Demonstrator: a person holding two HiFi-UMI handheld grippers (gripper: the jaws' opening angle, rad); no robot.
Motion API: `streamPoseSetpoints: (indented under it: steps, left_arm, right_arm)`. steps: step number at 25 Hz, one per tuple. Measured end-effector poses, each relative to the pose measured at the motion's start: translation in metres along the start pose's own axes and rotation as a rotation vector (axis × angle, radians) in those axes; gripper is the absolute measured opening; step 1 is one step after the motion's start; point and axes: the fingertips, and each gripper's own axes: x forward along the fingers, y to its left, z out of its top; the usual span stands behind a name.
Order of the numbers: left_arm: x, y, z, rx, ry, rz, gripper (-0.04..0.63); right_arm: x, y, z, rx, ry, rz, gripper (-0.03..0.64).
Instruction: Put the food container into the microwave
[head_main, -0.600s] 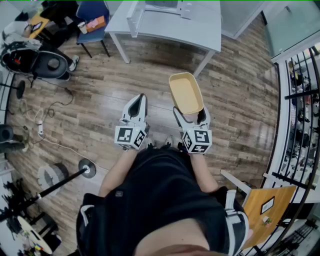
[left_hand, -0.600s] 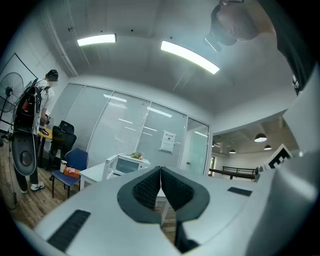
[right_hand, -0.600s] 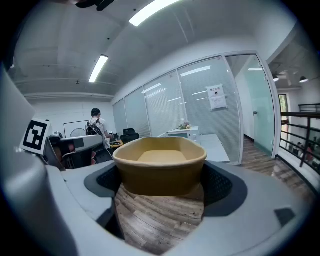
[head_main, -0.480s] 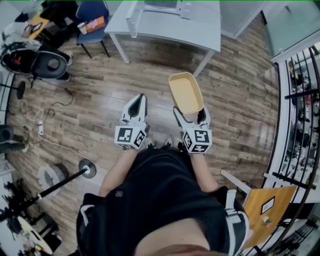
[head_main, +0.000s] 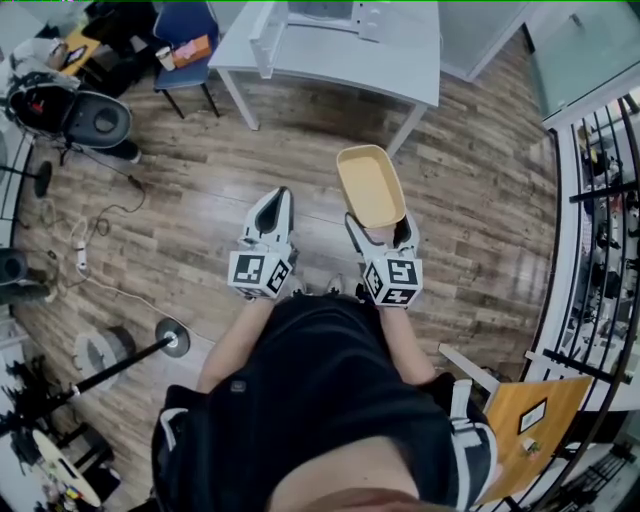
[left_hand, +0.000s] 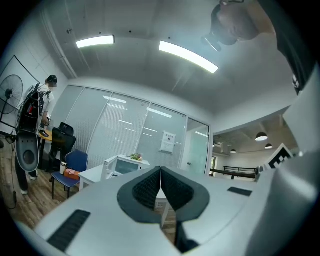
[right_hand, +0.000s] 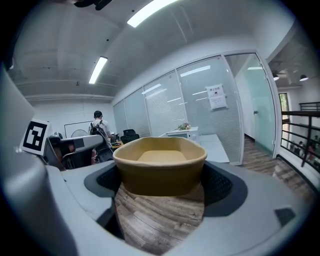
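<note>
Currently the person stands on a wood floor, well short of a white counter. Right tongs clamp the near end of the tan container, which is held level over the floor, open side up, inside bare. Left tongs are pressed tip to tip with nothing between, near the right pair. Microwave sits on the counter ahead, well apart from the container. Blue chair is left of the counter.
</note>
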Motion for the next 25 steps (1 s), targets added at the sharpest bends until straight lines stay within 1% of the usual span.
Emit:
streamPoseSetpoints:
  steps: [9, 14, 17, 20, 25]
  left_arm:
    - [0.016, -0.021, -0.004, 0.0, -0.013, 0.03, 0.025]
    - [0.04, -0.025, -0.008, 0.002, -0.033, 0.068, 0.025]
    - [0.058, -0.016, -0.011, -0.002, -0.029, 0.077, 0.025]
    - [0.083, 0.001, -0.015, -0.007, -0.033, 0.077, 0.025]
    - [0.16, 0.048, -0.014, -0.009, -0.05, 0.072, 0.025]
  right_arm:
    - [0.003, -0.026, -0.003, 0.001, 0.012, 0.032, 0.505]
    - [0.025, -0.051, 0.0, -0.012, 0.015, 0.06, 0.505]
    - [0.046, -0.059, -0.001, -0.009, 0.026, 0.065, 0.505]
    - [0.078, -0.067, 0.002, -0.009, 0.029, 0.061, 0.505]
    - [0.164, -0.087, 0.02, -0.021, 0.021, 0.053, 0.505]
